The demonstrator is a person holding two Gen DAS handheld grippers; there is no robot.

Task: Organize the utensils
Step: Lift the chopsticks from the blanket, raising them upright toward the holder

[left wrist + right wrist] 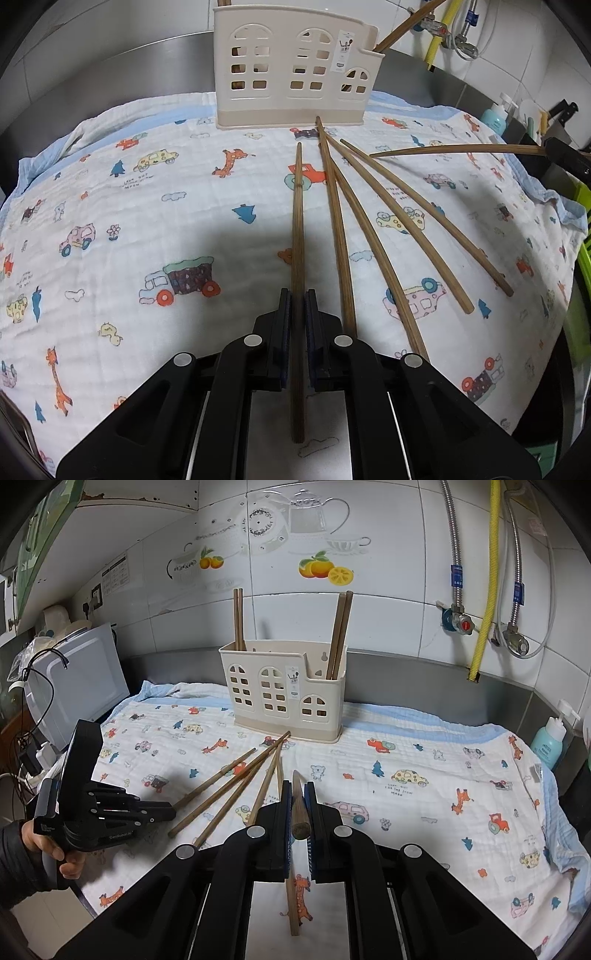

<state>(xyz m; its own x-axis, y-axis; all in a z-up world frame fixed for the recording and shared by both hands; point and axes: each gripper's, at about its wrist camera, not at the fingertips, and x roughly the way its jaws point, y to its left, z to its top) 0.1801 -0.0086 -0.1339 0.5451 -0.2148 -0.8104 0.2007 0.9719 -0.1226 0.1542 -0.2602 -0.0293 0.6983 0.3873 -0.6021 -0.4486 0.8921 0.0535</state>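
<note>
You were midway through the sorting: each of your grippers had closed on a chopstick, and neither stick had yet gone into the holder. Your left gripper (298,295) had its jaws shut on one chopstick (297,229) that ran straight out ahead of them, its far tip over the printed cloth (110,229) short of the cream holder (295,70); from that view I could not tell whether the tip touched the cloth. Just to the right of those jaws four loose chopsticks (373,236) fanned across the cloth, their far ends meeting near the holder's base. Your right gripper (298,790) was clamped on another chopstick (297,812), seen nearly end-on between the pads. The next move, as I judged it, called for lifting a held stick clear, tipping it upright and lowering it into a compartment without knocking the sticks already standing there. Only the right wrist view showed those: a pair (238,618) in the left end of the holder and another pair (341,631) leaning in the low right end, plus your left hand (55,845) on its handle. Only the left wrist view showed the full length of your left stick and how squarely the pads sat on it.
</note>
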